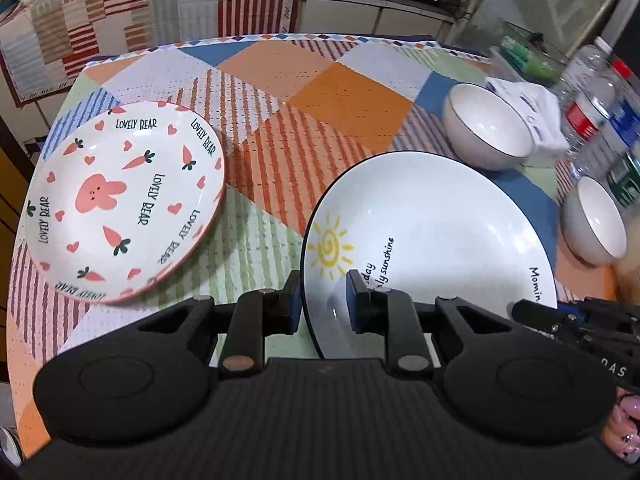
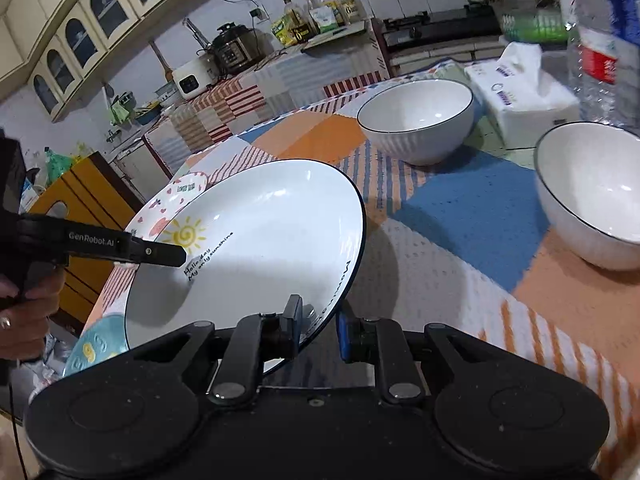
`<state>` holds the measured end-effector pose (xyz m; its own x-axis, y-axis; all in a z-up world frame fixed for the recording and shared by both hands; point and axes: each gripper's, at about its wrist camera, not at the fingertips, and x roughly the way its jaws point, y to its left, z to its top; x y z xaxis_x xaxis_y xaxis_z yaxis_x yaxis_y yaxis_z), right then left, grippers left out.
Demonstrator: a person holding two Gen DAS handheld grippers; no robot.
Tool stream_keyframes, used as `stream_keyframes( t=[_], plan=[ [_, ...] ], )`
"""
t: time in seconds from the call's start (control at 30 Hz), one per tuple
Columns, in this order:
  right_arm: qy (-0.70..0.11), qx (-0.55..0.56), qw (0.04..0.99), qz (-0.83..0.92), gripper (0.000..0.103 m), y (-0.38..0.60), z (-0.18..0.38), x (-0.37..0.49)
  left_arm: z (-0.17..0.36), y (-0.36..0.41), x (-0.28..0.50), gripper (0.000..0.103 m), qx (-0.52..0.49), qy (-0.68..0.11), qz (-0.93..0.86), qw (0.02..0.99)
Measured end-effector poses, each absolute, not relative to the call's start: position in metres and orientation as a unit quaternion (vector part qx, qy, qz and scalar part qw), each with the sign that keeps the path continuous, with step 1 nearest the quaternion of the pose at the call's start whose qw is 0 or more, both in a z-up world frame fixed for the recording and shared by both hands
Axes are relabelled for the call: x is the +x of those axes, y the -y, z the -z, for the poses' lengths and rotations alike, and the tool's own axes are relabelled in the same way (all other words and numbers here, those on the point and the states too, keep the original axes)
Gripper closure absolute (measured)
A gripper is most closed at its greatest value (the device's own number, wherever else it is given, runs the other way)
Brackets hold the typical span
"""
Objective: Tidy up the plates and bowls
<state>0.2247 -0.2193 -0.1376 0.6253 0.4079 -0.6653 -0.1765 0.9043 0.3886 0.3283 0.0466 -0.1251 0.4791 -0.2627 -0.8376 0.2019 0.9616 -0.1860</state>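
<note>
Step in hand: carrying the sunshine plate [image 1: 432, 232], lifted and tilted off the worktop [image 1: 280, 92], probably toward the rabbit-and-carrot plate [image 1: 124, 204] for stacking.
Left tool [image 1: 324, 300]: clamped on the sunshine plate's rim at lower centre of the left wrist view, one pad outside the rim, one inside the well beside the yellow sun.
Right tool [image 2: 318, 330]: likewise clenched on the same plate's rim, at lower centre of the right wrist view, near the printed lettering.
Sunshine plate, place: held between both tools, centre-right in the left view, centre-left in the right view, its far edge raised clear of the cloth.
Rabbit-and-carrot plate, place: flat on the worktop at left of the left view; only a sliver visible behind the held plate in the right view.
Bowls: near white bowl [image 2: 592, 196] at right edge and far white bowl [image 2: 416, 120] at upper centre-right, both upright, apart, not yet stacked.
Doing it well: keep both grips matched so the rim does not twist; level the plate before lowering; centre over the rabbit plate; set down gently, then release one side at a time.
Watch for: ceramic slipping on thin-rim grips; water bottles [image 2: 600, 40] and tissue pack [image 2: 524, 92] crowding the right side.
</note>
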Motion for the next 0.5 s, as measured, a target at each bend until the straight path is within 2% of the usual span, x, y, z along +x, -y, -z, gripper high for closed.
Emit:
stream_keyframes(
  t=[0.3, 0.5],
  plan=[
    [-0.431, 0.109, 0.883, -0.152, 0.08, 0.223, 0.139, 0.255, 0.152, -0.027, 0.357, 0.083, -0.031, -0.521, 0.144, 0.841],
    [-0.436, 0.089, 0.887, -0.121, 0.079, 0.231, 0.143, 0.267, 0.16, -0.009, 0.349, 0.082, -0.007, -0.513, 0.138, 0.847]
  ],
)
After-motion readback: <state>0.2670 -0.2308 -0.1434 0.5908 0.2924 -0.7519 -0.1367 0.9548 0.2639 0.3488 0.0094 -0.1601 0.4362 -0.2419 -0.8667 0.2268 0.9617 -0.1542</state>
